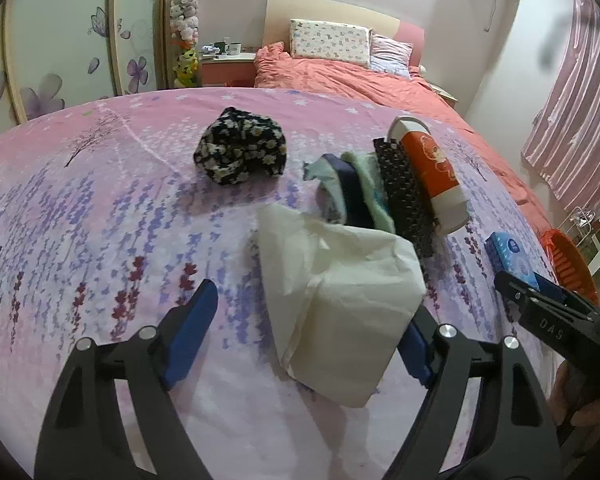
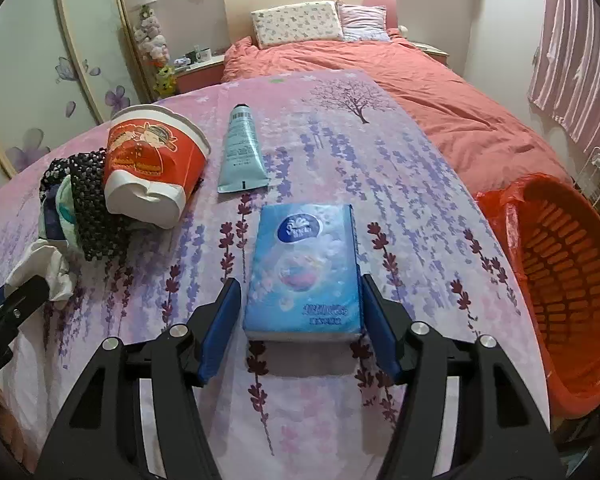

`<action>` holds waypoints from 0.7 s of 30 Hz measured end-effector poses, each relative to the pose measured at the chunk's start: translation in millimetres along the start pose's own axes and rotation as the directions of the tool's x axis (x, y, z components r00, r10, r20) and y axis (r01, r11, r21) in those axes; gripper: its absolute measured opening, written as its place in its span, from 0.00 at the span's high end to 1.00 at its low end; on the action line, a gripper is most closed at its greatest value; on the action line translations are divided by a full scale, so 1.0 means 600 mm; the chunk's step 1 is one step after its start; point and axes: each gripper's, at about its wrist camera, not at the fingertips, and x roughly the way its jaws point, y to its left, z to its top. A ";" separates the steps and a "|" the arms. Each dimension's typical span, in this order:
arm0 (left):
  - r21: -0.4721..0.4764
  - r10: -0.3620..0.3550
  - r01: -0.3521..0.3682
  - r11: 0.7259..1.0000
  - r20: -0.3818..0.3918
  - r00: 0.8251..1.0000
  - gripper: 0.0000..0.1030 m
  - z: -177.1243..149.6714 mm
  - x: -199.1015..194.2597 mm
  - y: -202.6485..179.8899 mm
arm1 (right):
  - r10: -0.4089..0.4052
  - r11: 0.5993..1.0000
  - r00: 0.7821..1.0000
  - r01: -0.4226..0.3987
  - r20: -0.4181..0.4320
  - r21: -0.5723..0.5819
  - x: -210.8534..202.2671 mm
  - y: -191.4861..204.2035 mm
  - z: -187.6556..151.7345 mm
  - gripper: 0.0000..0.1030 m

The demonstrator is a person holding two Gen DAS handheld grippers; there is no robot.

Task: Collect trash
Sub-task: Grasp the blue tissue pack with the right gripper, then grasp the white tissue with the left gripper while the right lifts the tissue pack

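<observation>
Left wrist view: the left claw [image 1: 308, 332] gapes wide, released, crumpled white tissue paper [image 1: 340, 300] lying on the bed between its blue pads, nearer the right one

Right wrist view: the right claw [image 2: 300, 320] is spread, straddling the blue tissue pack [image 2: 304, 272], long axis straight ahead; orange basket [image 2: 572, 280] waits rightward

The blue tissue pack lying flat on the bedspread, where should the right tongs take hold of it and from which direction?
Grip the blue tissue pack across its two long side edges, coming in low from its near short end. It lies flat, lengthwise along the right tongs, whose open fingers already straddle that end, so closing there pinches the narrow width. The tube beyond stays clear.
</observation>
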 end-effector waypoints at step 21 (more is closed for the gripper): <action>0.018 -0.013 0.012 1.000 0.021 1.000 0.61 -0.017 -0.034 0.004 | 0.058 0.998 0.998 -0.058 0.033 -0.027 -0.048 -0.015 -0.033 0.50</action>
